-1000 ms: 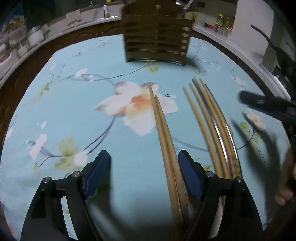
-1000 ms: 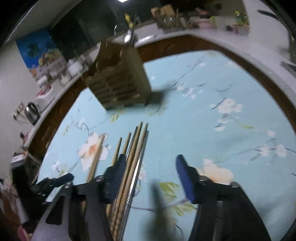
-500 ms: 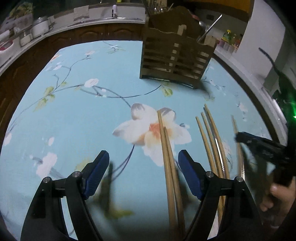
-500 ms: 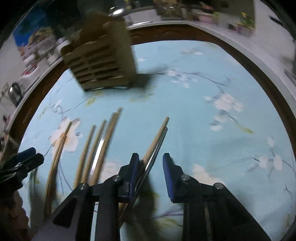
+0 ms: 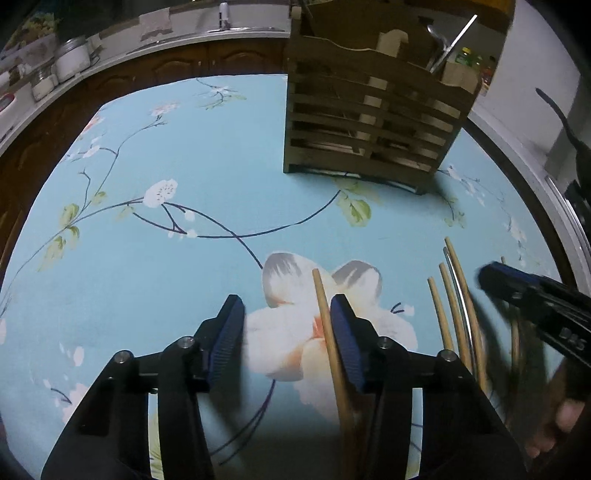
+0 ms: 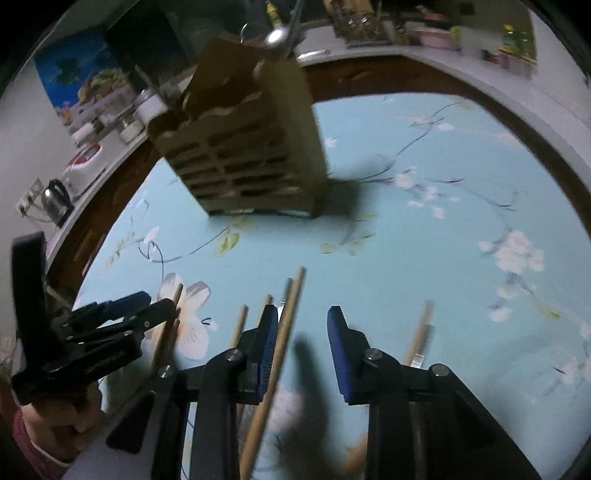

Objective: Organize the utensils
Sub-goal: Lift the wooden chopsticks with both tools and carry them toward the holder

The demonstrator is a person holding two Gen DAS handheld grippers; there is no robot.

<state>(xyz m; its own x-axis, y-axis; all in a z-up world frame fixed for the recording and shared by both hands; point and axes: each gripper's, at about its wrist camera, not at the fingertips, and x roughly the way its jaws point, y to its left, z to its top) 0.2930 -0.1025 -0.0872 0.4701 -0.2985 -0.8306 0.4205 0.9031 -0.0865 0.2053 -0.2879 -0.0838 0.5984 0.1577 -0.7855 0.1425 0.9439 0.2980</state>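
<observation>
A slatted wooden utensil holder (image 5: 373, 122) stands at the far side of the blue floral tablecloth (image 5: 184, 240); it also shows in the right wrist view (image 6: 247, 155). My left gripper (image 5: 286, 334) is open low over the cloth, with a wooden chopstick (image 5: 328, 332) lying against the inside of its right finger. Several more chopsticks (image 5: 456, 306) lie to its right. My right gripper (image 6: 301, 345) is open, with a wooden chopstick (image 6: 284, 328) beside its left finger. Another chopstick (image 6: 419, 334) lies outside its right finger. The left gripper shows in the right wrist view (image 6: 122, 314).
A spoon (image 6: 280, 31) stands in the holder. A kitchen counter with jars (image 5: 70, 64) and a kettle (image 6: 55, 201) runs behind the table. The brown table edge (image 6: 369, 81) curves around the cloth.
My left gripper has narrowed and moved forward along its chopsticks. My right gripper has opened wider and shifted left, leaving the chopstick pair it was around out to its right.
</observation>
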